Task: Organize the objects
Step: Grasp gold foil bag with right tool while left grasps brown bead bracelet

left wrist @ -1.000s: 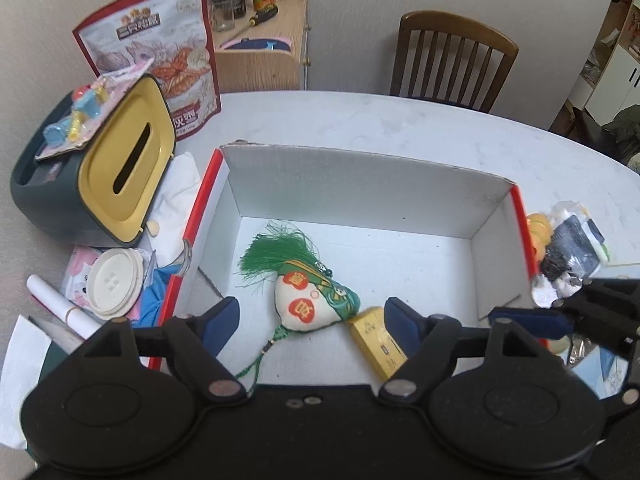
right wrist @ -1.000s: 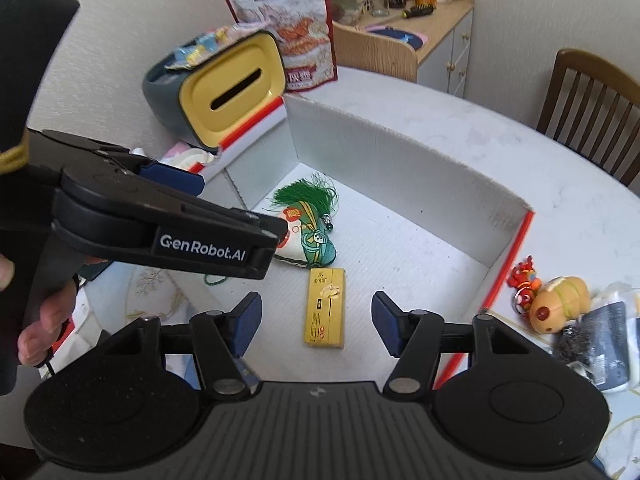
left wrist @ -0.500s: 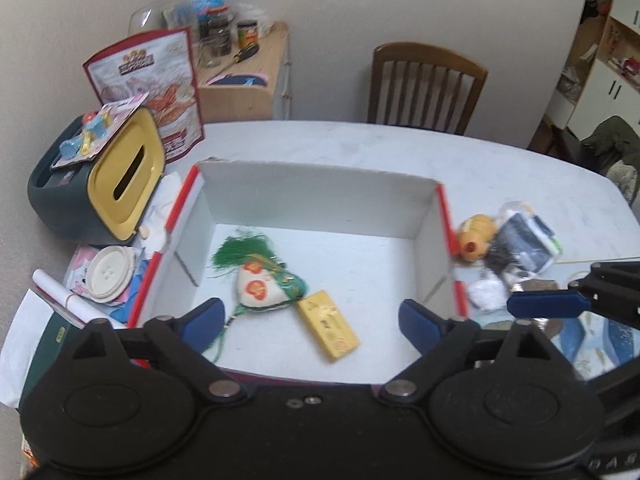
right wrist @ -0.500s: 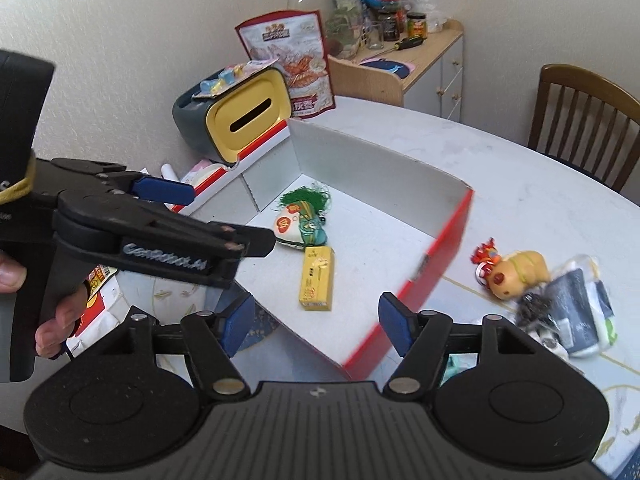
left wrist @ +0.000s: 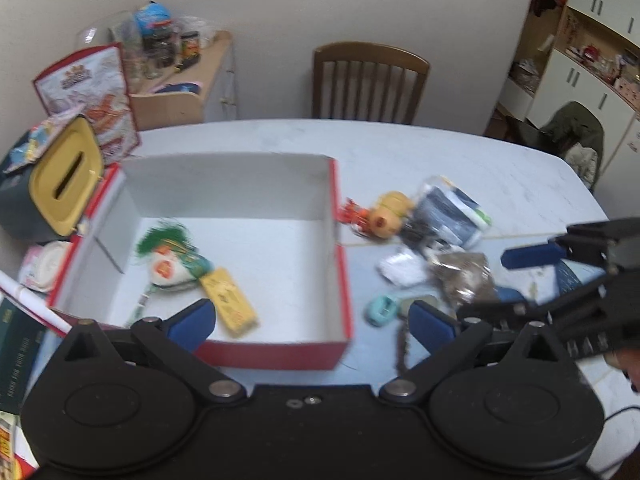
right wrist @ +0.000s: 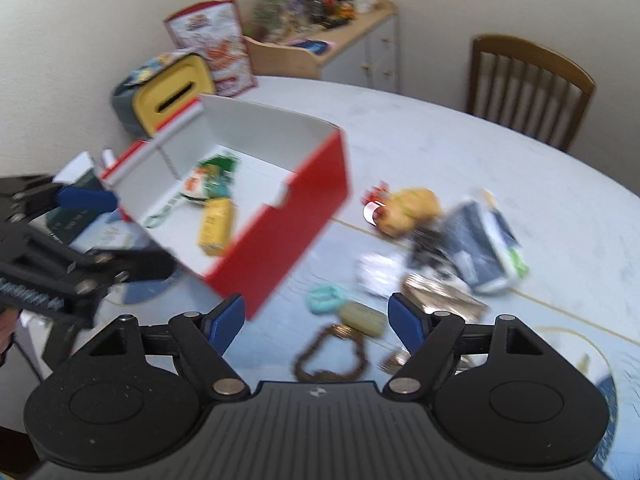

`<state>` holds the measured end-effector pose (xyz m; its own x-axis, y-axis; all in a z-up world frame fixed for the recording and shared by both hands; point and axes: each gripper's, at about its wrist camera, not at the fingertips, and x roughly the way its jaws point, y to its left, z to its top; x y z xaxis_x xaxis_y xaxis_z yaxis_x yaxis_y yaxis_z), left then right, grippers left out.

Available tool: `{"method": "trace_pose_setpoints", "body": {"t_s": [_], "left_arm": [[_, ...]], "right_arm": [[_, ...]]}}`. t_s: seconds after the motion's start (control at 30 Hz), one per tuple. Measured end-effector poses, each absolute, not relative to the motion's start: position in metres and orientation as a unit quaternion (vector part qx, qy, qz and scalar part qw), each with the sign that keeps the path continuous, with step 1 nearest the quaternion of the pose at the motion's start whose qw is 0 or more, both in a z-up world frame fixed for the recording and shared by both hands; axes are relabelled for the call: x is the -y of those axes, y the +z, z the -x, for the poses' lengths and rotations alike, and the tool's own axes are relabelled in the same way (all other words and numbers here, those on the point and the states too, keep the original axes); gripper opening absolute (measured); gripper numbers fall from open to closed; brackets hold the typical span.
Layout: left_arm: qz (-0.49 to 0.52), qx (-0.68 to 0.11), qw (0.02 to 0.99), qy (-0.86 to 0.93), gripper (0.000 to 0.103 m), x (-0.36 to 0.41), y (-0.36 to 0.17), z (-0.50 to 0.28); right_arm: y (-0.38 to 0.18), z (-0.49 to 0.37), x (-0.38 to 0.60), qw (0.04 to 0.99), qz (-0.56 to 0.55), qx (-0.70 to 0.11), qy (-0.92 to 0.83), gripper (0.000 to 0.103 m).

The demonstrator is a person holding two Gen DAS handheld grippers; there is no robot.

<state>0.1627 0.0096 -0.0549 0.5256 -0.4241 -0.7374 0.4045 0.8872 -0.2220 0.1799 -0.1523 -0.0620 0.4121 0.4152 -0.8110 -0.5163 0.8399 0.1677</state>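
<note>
Red-walled cardboard box (left wrist: pixel 240 350) on the worktop (left wrist: pixel 400 152) already holds a tasselled sachet (left wrist: pixel 176 266) and a yellow pack (left wrist: pixel 230 308). Right of the box lie a plush toy (right wrist: pixel 406 210), bead bracelet (right wrist: pixel 330 354), teal item (right wrist: pixel 326 298) and packets, unsorted. Left gripper (left wrist: pixel 312 322) and right gripper (right wrist: pixel 316 318) both hover with fingers wide and empty, so most remains undone.
</note>
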Motion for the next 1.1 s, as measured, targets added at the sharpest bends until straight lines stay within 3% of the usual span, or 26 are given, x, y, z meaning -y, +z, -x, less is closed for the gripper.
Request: {"method": "trace_pose_setpoints", "body": {"t_s": [0.57, 1.1], "left_arm": [[-0.032, -0.441, 0.867, -0.230, 0.101, 0.080, -0.102, -0.122], [0.074, -0.484, 0.863, -0.126, 0.079, 0.099, -0.158, -0.135]], "right_arm": [[-0.124, -0.218, 0.216, 0.830, 0.054, -0.517, 0.204, 0.078], [-0.159, -0.243, 0.207, 0.809, 0.087, -0.537, 0.224, 0.078]]}}
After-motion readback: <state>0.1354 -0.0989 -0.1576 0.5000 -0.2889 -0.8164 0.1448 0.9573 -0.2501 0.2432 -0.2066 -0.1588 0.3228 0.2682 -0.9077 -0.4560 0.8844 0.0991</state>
